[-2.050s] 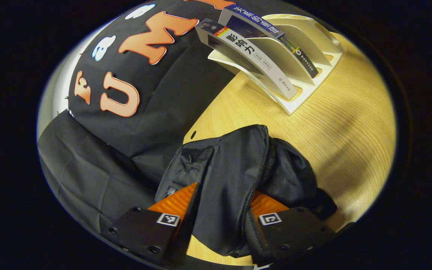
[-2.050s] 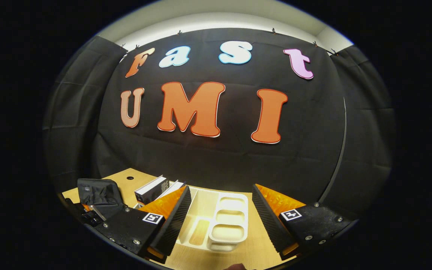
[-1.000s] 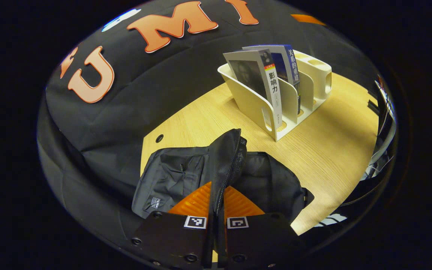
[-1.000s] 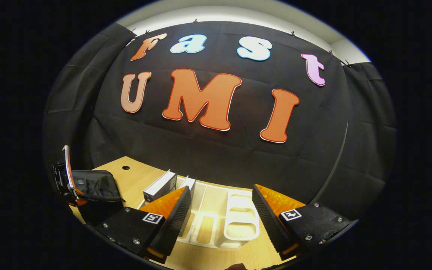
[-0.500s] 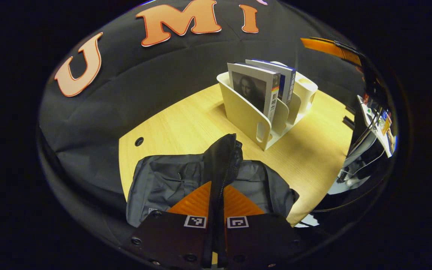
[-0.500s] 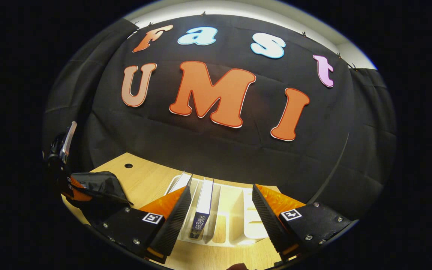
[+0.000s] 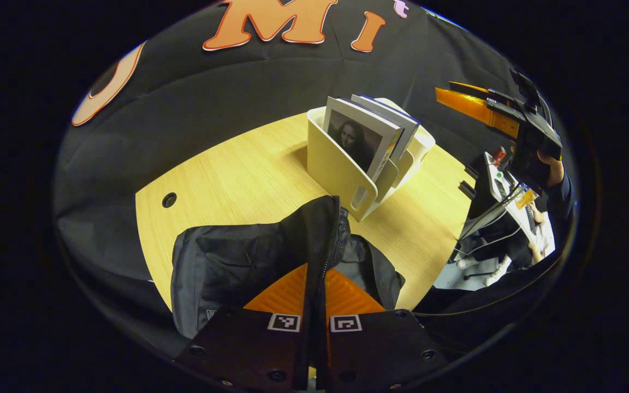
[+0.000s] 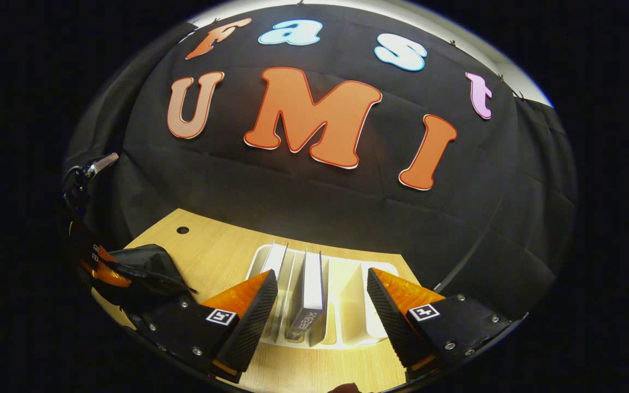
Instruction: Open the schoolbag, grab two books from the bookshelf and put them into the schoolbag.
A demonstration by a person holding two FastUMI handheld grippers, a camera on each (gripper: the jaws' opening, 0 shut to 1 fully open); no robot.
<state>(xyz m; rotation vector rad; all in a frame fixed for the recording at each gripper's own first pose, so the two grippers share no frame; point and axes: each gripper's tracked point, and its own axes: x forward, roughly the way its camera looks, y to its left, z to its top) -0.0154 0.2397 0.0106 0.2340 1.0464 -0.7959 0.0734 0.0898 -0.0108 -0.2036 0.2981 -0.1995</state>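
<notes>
A soft black fabric schoolbag (image 7: pixel 238 262) lies slumped on the pale wooden table, its zipped edge pulled up into a ridge. Behind it and just apart stands a cream plastic slotted bookshelf (image 7: pixel 336 169). In the shelf's slots nearest the bag stand two books, leaning: a grey-covered paperback with a portrait on its front (image 7: pixel 361 139) in the first, and a blue-and-white paperback (image 8: pixel 310 295) one slot further from the bag.

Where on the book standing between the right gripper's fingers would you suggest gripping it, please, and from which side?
I'd grip the book across its top edge, coming from above. It stands upright in a slot of the white bookshelf, whose dividers cover its lower part, leaving the upper part free. The right gripper is open and already straddles it.
</notes>
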